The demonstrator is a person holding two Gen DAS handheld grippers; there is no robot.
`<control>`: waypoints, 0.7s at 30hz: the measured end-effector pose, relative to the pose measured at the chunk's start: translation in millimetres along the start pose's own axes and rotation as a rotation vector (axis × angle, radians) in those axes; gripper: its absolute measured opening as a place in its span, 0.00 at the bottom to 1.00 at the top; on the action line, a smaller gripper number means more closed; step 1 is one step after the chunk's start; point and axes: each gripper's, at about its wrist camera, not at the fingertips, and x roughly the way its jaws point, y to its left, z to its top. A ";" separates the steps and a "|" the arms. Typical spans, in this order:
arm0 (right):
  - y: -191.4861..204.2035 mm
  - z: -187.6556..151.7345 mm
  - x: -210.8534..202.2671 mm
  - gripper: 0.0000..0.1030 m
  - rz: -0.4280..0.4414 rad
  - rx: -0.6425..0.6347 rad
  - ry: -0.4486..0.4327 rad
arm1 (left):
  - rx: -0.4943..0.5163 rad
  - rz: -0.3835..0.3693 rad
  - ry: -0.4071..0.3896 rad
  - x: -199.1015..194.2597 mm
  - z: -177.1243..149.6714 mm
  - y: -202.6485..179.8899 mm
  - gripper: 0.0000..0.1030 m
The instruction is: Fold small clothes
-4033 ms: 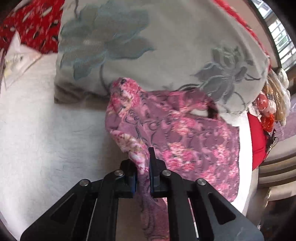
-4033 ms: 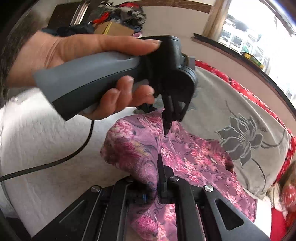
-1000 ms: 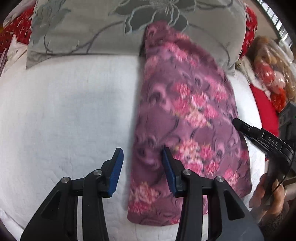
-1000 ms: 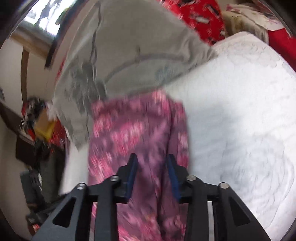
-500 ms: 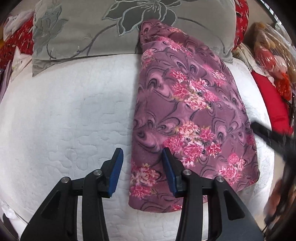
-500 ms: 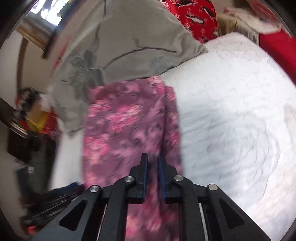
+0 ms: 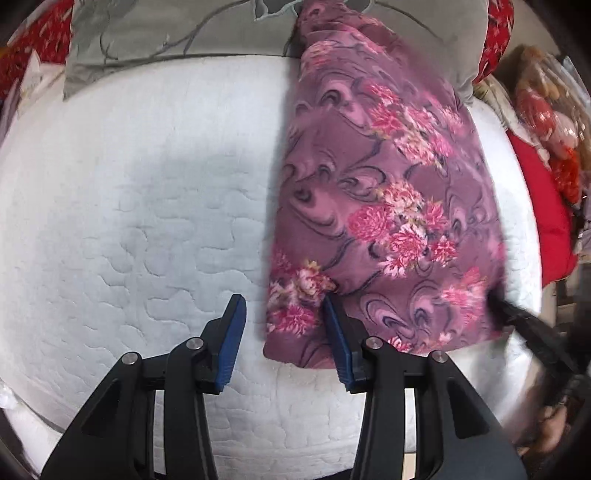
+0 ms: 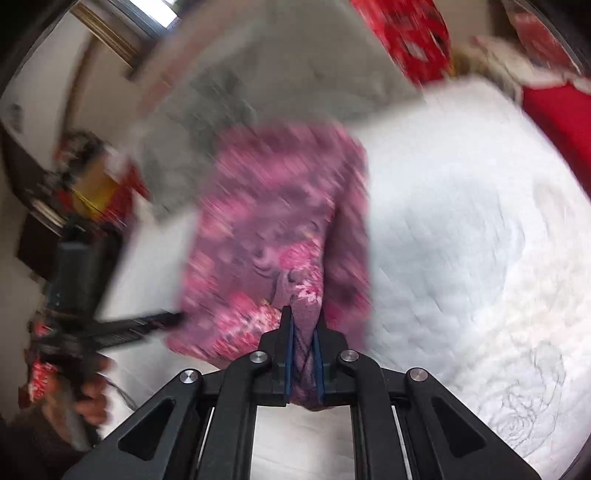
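- Far left in the left wrist view: grey flower-print pillow (image 7: pixel 177 33) lying across the top edge, red patterned cloth (image 7: pixel 35 62) peeking out behind its corner.
- Below that, loads of bare white quilted mattress (image 7: pixel 129 206), wavy stitching all over it.
- Left gripper (image 7: pixel 284 314) at bottom centre, pointing steeply down, 2 blue-padded fingers (image 7: pixel 231 334) standing apart, not pinching anything. Left pad over bare mattress, right pad sitting right at the near-left corner of the garment, so that corner falls roughly in the gap. Touching or not, can't tell.
- Purple floral garment (image 7: pixel 384 206) folded into 1 long strip, running from the near mattress edge up onto the pillow. Lying flat, near edge close to the mattress front.
- Further right: tip of the right gripper (image 7: pixel 509 317) as a blurry black shape at the garment's near-right corner.
- Far right: red cushion (image 7: pixel 543 221) past the mattress edge.
- Right wrist view, very smeary: left gripper's black handle (image 8: pixel 85 280) and the hand on it (image 8: pixel 92 402) on the left side.
- Centre: right gripper (image 8: pixel 303 332) with pads nearly together, clamped on the near edge of the garment (image 8: pixel 273 221), fabric bunched between them.
- Right: more white mattress (image 8: pixel 461 240), red cloth (image 8: pixel 554 110) in the top corner.
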 end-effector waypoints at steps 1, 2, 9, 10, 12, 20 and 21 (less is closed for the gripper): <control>-2.4 -2.7 6.8 0.09 0.000 0.005 0.038 | 0.002 -0.019 -0.008 -4.0 1.9 2.3 0.40; -1.5 -0.5 2.2 0.13 0.001 0.008 0.027 | 0.003 -0.039 -0.029 -10.3 5.4 5.5 0.40; 22.8 74.8 -43.1 0.30 0.006 -0.016 -0.186 | -0.023 -0.091 -0.126 -35.7 76.5 5.7 0.40; 27.0 89.0 -41.8 0.36 -0.003 -0.030 -0.205 | -0.019 -0.088 -0.131 -35.0 90.0 2.0 0.40; 35.0 119.5 -26.9 0.39 -0.027 -0.045 -0.217 | -0.005 -0.077 -0.130 -30.1 116.4 -5.5 0.40; -1.1 186.6 43.5 0.44 -0.071 0.130 -0.160 | 0.008 -0.096 -0.108 -3.1 153.7 -8.6 0.40; -4.2 191.2 60.4 0.44 -0.047 0.135 -0.096 | 0.002 -0.107 -0.109 0.4 157.0 -8.8 0.40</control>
